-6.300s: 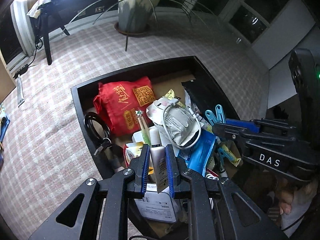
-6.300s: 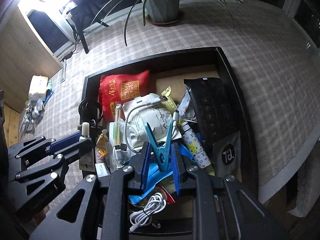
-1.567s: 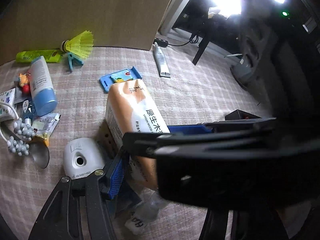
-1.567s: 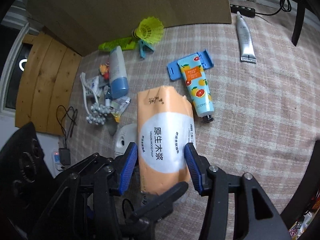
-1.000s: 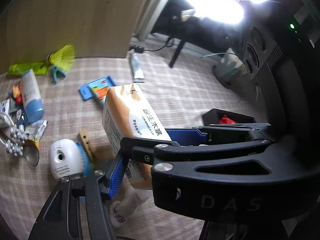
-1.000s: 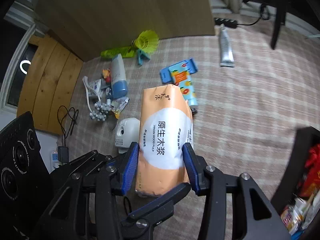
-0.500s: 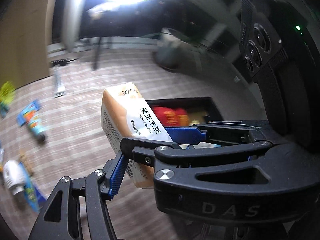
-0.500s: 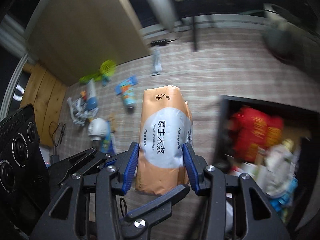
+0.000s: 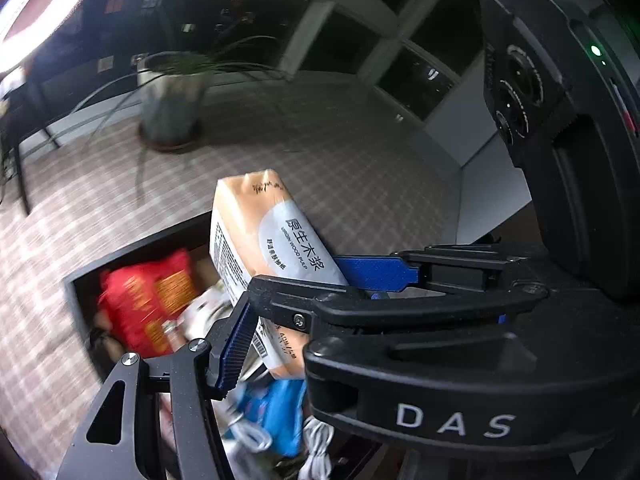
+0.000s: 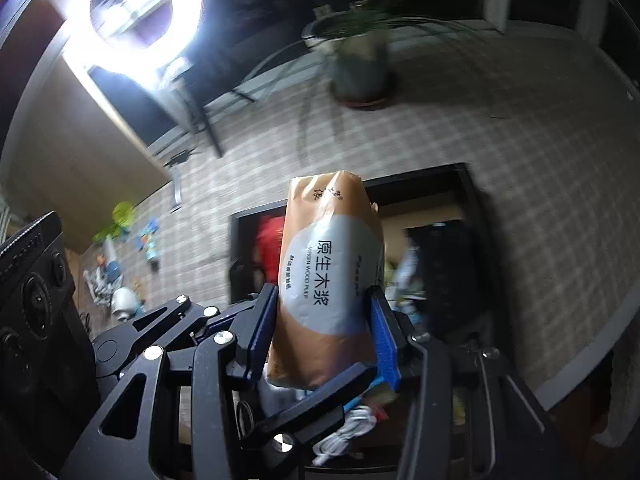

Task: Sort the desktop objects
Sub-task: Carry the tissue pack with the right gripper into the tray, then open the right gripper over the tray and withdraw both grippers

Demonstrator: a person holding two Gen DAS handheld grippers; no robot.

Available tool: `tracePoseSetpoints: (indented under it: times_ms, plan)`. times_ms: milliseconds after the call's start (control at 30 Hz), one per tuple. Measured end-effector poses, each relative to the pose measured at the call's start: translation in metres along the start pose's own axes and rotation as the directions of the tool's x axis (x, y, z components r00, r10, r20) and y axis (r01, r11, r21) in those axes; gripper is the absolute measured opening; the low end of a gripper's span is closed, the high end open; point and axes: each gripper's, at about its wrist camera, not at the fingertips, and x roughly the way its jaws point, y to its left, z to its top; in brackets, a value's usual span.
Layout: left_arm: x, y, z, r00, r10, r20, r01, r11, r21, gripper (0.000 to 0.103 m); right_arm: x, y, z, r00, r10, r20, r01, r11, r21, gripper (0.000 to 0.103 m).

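Right tongs (image 10: 324, 332): blue pads pressed on both long sides of the orange tissue pack (image 10: 330, 276), clamping it near its lower half.
Left tongs (image 9: 296, 308): closed on the same tissue pack (image 9: 266, 248) from its narrow ends; one blue pad lies against the barcode side, the other blue finger runs behind the pack.
Tissue pack: held in the air by both tongs at once, tilted, its white oval label facing the cameras, above the black tray (image 10: 468, 188).
Black tray: sits on the checked cloth of the bench (image 10: 540, 184), already crowded.
In the tray: a red pouch (image 9: 148, 300) at the far left corner, a blue packet (image 9: 280, 412) and a coiled white cable (image 10: 344, 432) directly under the pack; a dark item (image 10: 444, 256) on the right, blurred.
On the bench beyond: a potted plant (image 10: 360, 60) past the tray.
Left end of bench: small scattered items (image 10: 120, 260), too blurred to name.
Background: a ring light (image 10: 136, 12) glares above.
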Motion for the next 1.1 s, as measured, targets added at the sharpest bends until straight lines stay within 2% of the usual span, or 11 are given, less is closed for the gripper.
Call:
tracePoseSetpoints:
  times_ms: [167,200,267,367,500,767,900,1100]
  plan:
    - [0.009,-0.008,0.012,0.999,0.034,-0.010,-0.034,0.999,-0.009,0.058,-0.008,-0.026,0.004,0.999,-0.049,0.020,0.049,0.998,0.031,0.045]
    - [0.008,-0.006,0.012,0.999,0.036,-0.012,-0.036,0.999,-0.009,0.061,-0.008,-0.030,0.003,0.998,-0.053,0.023,0.052,0.998,0.031,0.048]
    - [0.005,-0.006,0.008,0.999,0.048,-0.023,-0.047,0.999,0.004,0.065,-0.008,-0.031,-0.001,0.999,-0.028,0.022,0.027,0.999,0.037,0.049]
    - [0.005,-0.005,0.002,0.995,0.099,-0.028,-0.097,0.995,0.038,0.064,-0.006,-0.027,-0.006,0.999,-0.038,0.025,0.038,0.999,0.017,0.050]
    - [-0.001,0.010,-0.008,0.992,0.119,-0.045,-0.118,0.993,0.019,0.064,-0.005,-0.019,-0.009,0.999,-0.023,0.031,0.023,1.000,0.005,0.050]
    - [-0.032,0.031,-0.040,0.970,0.237,-0.050,-0.237,0.972,0.004,0.066,-0.006,0.015,-0.023,0.998,-0.001,0.060,0.004,0.999,-0.054,0.050]
    - [-0.053,0.042,-0.054,0.957,0.289,-0.029,-0.290,0.957,-0.017,0.071,0.000,0.031,-0.035,0.998,0.027,0.060,-0.022,0.997,-0.070,0.050]
    - [-0.085,0.057,-0.078,0.935,0.353,0.005,-0.353,0.934,-0.054,0.073,0.005,0.057,-0.053,0.996,-0.003,0.084,0.012,0.994,-0.111,0.050]
